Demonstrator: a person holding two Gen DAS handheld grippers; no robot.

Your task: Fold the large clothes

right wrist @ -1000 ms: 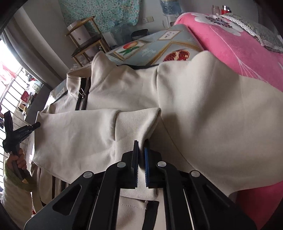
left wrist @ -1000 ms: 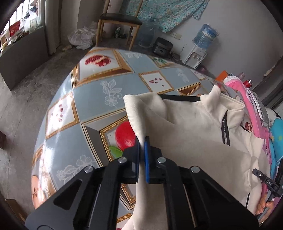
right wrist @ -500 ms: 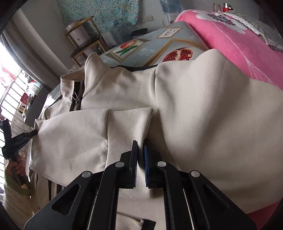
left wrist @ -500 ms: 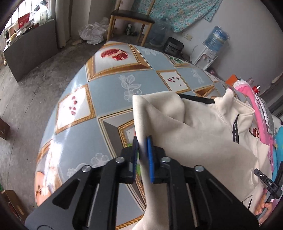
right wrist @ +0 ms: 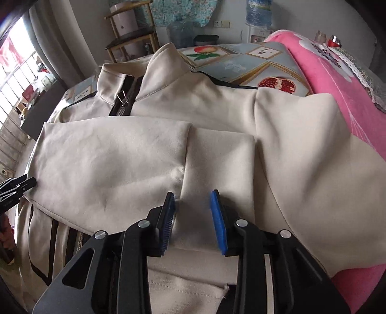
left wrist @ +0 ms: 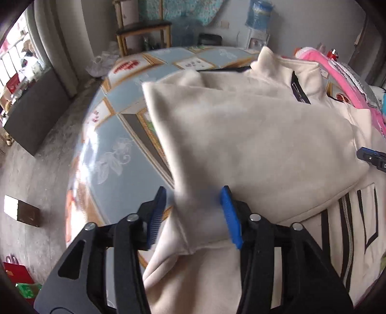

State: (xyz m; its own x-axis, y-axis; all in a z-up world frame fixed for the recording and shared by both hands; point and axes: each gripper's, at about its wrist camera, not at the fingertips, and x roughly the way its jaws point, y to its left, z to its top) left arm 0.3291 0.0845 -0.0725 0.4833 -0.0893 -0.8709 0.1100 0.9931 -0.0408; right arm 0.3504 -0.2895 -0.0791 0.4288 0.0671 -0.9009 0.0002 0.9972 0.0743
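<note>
A cream zip-up jacket (left wrist: 253, 135) with black trim lies front-up on a table with a blue fruit-print cloth (left wrist: 115, 154). One sleeve is folded across its chest. That sleeve's cuff end rests between the blue pads of my left gripper (left wrist: 194, 193), whose jaws are opening, the left pad clear of the fabric. In the right wrist view the jacket (right wrist: 108, 154) shows its collar and zip (right wrist: 123, 101). A second folded sleeve's cuff (right wrist: 219, 159) lies between the pads of my right gripper (right wrist: 191, 195), also opening and no longer pinching it.
A pink blanket (right wrist: 337, 79) is piled on the table's right side, partly under the jacket. The table's left edge drops to a concrete floor (left wrist: 31, 169). A wooden chair (left wrist: 142, 26) and a water dispenser (left wrist: 258, 17) stand behind the table.
Both grippers were shut on sleeve fabric and now stand spread. The left one carried its sleeve rightward over the chest, where it now lies flat; the right sleeve's cuff has settled too.
</note>
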